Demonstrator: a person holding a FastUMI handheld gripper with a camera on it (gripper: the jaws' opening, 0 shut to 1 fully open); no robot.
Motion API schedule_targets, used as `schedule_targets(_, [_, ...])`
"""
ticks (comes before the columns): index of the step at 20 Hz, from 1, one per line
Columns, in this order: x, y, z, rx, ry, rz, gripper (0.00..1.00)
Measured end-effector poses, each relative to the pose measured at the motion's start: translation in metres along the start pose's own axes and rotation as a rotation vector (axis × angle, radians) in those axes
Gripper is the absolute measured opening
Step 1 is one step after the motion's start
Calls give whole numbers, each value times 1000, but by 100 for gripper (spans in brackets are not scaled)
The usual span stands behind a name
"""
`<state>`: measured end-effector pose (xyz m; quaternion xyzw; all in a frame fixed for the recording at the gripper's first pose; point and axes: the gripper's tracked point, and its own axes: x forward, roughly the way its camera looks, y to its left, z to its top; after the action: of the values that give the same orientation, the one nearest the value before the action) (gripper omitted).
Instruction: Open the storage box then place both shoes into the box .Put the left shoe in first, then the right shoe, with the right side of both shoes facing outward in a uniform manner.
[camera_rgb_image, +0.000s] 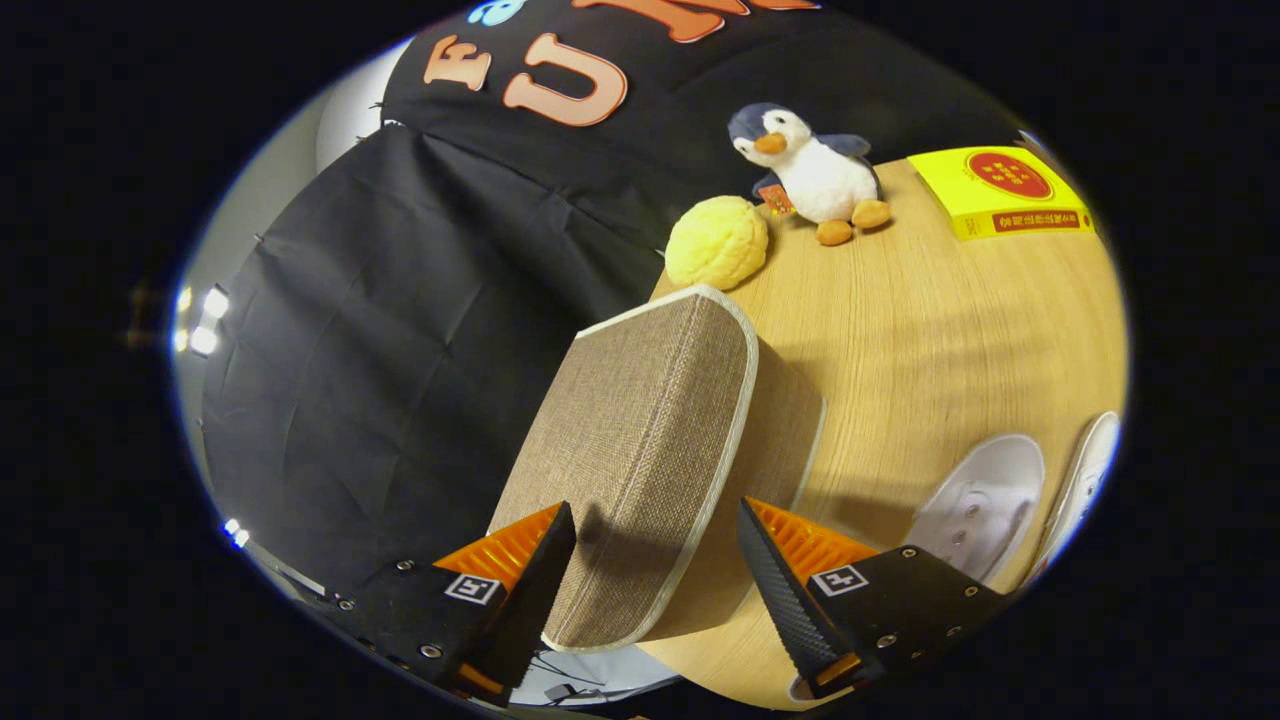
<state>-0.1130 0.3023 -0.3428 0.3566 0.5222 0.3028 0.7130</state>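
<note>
A brown fabric storage box (650, 420) with pale trim stands shut on the wooden table (930, 330), and the whole scene looks tilted. My gripper (655, 515) is open and wide, and the box's near end lies between the two fingers. The left finger (530, 580) sits by the lid's left edge. The right finger (790, 590) sits by the trim on the lid's right edge. I see no firm pinch on the lid. Two white shoes lie on the table to the right of the right finger: one (985, 500) close to it, the other (1085, 480) just past it.
Beyond the box sit a yellow plush ball (715, 243), a plush penguin (815, 175) and a flat yellow carton (1000, 190). Bare wood stretches between the box, the carton and the shoes. The black booth cloth hangs past the table's left edge.
</note>
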Motion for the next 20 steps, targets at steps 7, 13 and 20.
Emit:
schedule_targets(7, [18,6,-9,210,56,133,97])
schedule_targets(13, [-1,14,-3,250,47,154,78])
schedule_targets(20, [-41,28,20,308,-24,223,74])
